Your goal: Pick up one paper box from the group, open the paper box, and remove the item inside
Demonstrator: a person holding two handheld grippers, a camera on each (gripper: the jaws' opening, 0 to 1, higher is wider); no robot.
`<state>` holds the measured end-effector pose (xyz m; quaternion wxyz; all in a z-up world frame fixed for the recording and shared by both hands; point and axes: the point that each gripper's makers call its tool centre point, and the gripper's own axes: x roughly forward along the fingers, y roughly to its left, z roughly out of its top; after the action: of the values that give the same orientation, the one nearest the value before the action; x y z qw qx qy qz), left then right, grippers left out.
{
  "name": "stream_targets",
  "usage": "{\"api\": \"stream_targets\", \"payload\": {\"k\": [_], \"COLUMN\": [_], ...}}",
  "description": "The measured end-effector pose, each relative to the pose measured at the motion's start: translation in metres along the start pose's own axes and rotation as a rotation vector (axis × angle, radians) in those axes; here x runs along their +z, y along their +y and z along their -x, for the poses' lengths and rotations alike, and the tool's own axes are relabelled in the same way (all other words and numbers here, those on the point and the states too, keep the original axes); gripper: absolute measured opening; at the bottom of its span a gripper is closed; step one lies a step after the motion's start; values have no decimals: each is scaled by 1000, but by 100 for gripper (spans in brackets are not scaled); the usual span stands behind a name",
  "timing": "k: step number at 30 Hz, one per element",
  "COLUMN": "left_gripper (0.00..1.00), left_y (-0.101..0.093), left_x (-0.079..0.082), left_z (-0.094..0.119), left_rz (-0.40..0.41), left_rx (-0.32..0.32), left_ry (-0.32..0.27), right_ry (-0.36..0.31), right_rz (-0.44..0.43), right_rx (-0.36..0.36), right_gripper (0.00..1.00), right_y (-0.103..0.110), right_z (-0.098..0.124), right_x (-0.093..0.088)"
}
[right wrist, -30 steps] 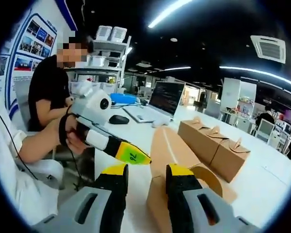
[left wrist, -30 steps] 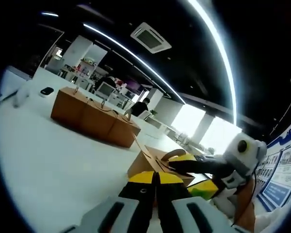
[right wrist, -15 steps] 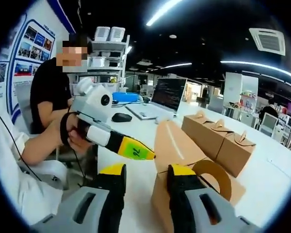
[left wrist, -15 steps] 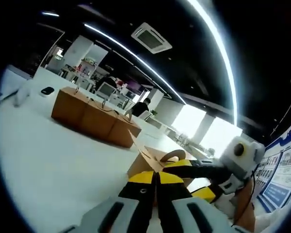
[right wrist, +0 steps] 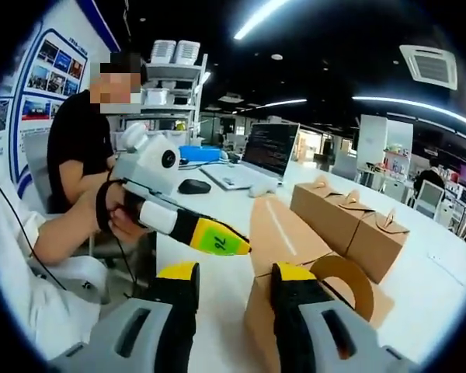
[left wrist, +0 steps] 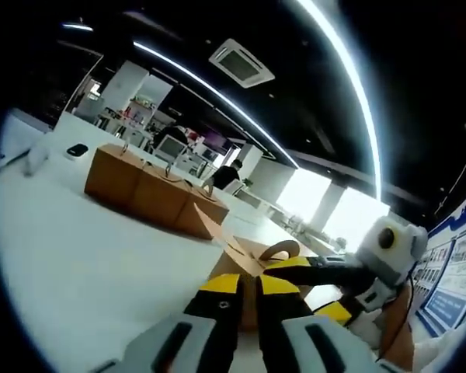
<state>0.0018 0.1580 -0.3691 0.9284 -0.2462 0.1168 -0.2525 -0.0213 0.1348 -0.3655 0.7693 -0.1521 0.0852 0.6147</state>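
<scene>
A brown paper box with a curved handle stands open on the white table, one flap raised. My left gripper is shut on that flap's edge, with a thin strip of brown card between its yellow tips. The right gripper view shows the left gripper coming in from the left, held in a hand. My right gripper is open, its right jaw lying against the box's near side. It also reaches into the left gripper view, one jaw over the box's top.
A row of three shut paper boxes stands farther along the table. A laptop, a black mouse and a phone also lie there. A seated person is at the table's end.
The right gripper has come slightly closer to the open box, one jaw now over its top. The left gripper keeps its hold on the flap.
</scene>
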Motion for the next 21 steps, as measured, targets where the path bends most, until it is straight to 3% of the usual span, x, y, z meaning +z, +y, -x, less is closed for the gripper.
{"api": "stream_targets", "payload": {"k": [9,13,21], "left_gripper": [43,66,67], "left_y": [-2,-1,0], "left_x": [1,3,5], "left_z": [1,0,0], "left_rz": [-23,-60,-57], "left_rx": [-16,-19,-16], "left_ry": [-9,-16,-19], "right_ry": [-5,-4,-3], "right_rz": [-3,-2,-3], "right_rx": [1,1,2], "right_gripper": [38,38,39], "right_y": [3,3,4], "right_z": [1,1,1], "right_x": [0,0,1]}}
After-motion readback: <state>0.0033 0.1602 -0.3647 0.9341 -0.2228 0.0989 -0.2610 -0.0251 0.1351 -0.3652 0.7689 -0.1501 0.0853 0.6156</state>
